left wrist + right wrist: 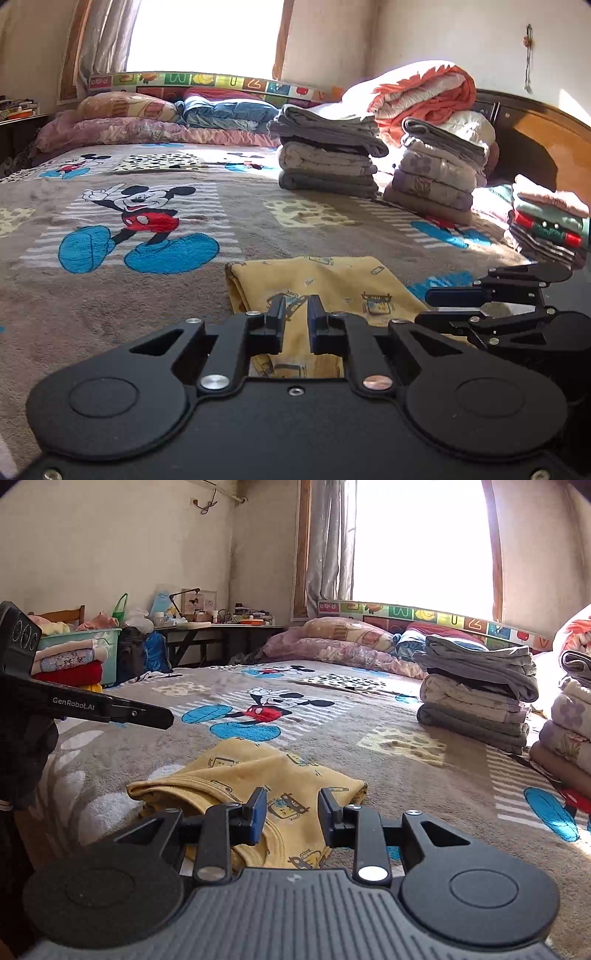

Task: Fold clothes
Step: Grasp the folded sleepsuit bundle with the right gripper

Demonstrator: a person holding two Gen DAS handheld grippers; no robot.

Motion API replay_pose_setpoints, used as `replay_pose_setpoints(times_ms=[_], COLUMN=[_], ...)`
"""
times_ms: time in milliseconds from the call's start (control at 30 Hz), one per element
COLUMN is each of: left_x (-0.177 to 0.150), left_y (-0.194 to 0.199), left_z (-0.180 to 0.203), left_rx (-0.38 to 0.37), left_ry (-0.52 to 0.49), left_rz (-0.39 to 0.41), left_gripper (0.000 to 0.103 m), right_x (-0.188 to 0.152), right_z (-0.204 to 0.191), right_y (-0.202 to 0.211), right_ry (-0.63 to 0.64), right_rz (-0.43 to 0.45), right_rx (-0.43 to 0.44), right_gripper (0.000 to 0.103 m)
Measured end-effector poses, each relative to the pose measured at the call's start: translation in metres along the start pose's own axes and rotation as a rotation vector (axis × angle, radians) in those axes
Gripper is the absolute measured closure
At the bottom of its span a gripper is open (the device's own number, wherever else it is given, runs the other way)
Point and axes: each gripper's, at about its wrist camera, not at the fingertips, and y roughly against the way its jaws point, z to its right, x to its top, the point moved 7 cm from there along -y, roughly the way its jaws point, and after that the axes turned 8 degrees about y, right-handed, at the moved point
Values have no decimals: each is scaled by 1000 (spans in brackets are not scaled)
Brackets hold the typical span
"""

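Note:
A yellow child's garment (332, 280) with small printed pictures lies partly folded on the Mickey Mouse blanket (147, 206). My left gripper (296, 301) hovers over the garment's near edge, its fingers almost together and nothing between them. In the right wrist view it (168, 716) shows from the side, above the bed and clear of the cloth. My right gripper (291, 794) stands open over the yellow garment (258, 771), which lies under and beyond its fingers without the pads pressing on it. The right gripper (461, 286) also shows at the right of the left wrist view.
Two stacks of folded grey and pale clothes (328, 155) (436, 173) stand on the bed's far right, with a smaller colourful stack (550, 221) nearer. An orange and white quilt (424, 92) leans on the wooden headboard (535, 136). Pillows (351, 635) line the window side; a cluttered desk (221, 627) stands beyond.

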Motion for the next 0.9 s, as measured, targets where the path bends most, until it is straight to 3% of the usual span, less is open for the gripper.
replay_pose_setpoints(times_ms=[67, 133, 167, 267, 367, 467, 667, 733, 767, 900], left_x=[-23, -20, -18, -7, 10, 28, 44, 36, 26, 20], left_y=[-15, -7, -3, 7, 1, -15, -52, -67, -79, -83], left_z=[9, 9, 9, -1, -14, -17, -12, -15, -17, -21], left_rx=[65, 52, 46, 35, 13, -16, -80, -63, -51, -53], left_ry=[-152, -155, -156, -96, 25, 65, 24, 13, 3, -12], left_rz=[-117, -96, -85, -27, 29, 53, 34, -28, -86, -91], left_gripper=[93, 93, 92, 72, 72, 72, 72, 70, 65, 61], right_x=[-13, -31, -33, -21, -8, 3, 21, 23, 22, 0], right_z=[-9, -19, -20, -20, -20, -13, 7, 11, 12, 24], right_y=[-19, -38, -33, -11, -1, -9, -56, -70, -77, -109], right_ry=[36, 79, 74, 67, 50, 40, 83, 101, 102, 51], right_rz=[-97, -226, -214, -175, -105, -47, -49, -54, -62, -156], right_rx=[11, 21, 15, 20, 20, 2, 4, 5, 14, 70], right_gripper=[72, 72, 72, 72, 72, 72, 72, 72, 72, 65])
